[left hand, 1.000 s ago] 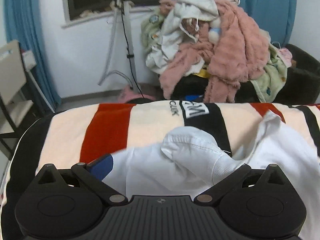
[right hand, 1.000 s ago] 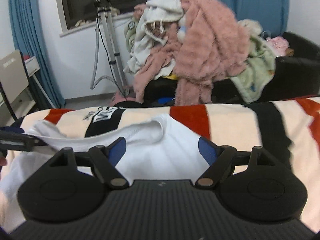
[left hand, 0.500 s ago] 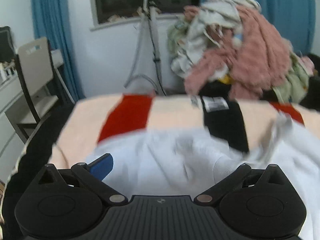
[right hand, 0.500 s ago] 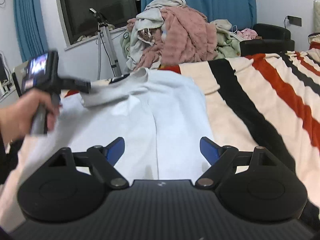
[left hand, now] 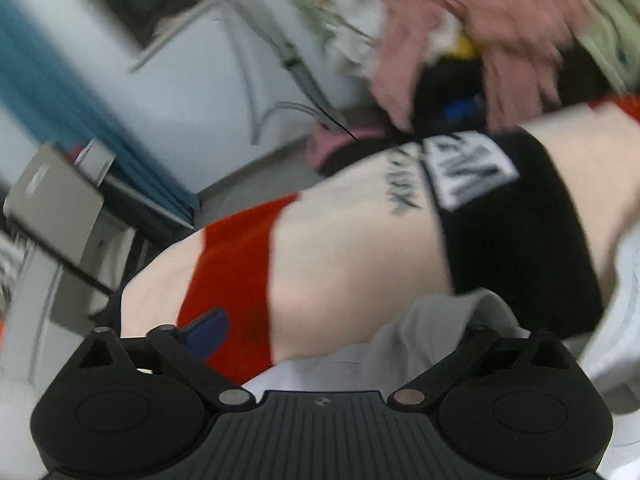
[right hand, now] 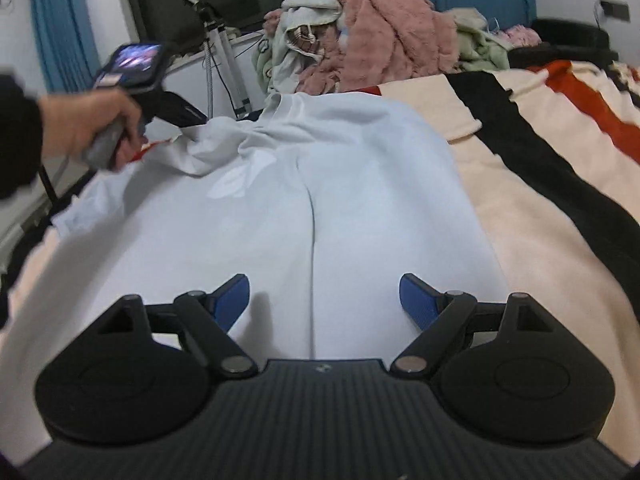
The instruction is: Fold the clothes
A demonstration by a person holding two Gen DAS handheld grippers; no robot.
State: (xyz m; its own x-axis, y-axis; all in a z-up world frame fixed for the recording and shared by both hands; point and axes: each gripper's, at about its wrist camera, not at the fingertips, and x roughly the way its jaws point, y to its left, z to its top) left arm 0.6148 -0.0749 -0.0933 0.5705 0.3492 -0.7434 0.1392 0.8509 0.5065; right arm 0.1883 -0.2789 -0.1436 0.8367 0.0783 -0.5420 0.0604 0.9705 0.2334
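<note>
A white garment (right hand: 320, 184) lies spread lengthwise on the striped blanket (right hand: 540, 220), with a centre crease and a bunched sleeve at its far left. My right gripper (right hand: 324, 286) hovers open over its near end, nothing between the blue pads. A hand (right hand: 92, 124) holds the left gripper by that sleeve. The left wrist view is blurred and tilted. There my left gripper (left hand: 332, 320) stands wide open over the blanket (left hand: 352, 264). White cloth (left hand: 432, 332) drapes over and hides its right finger; the left pad (left hand: 208, 334) is bare.
A heap of pink, white and green clothes (right hand: 380, 40) is piled on a dark sofa beyond the bed. A tripod (right hand: 224, 52) stands by the window wall. A chair (left hand: 52, 204) sits off the bed's left side. Blue curtains hang behind.
The left gripper swung left, dipped and rolled, with the sleeve cloth still over its right finger. The right gripper pulled back and sank, so the whole garment now shows.
</note>
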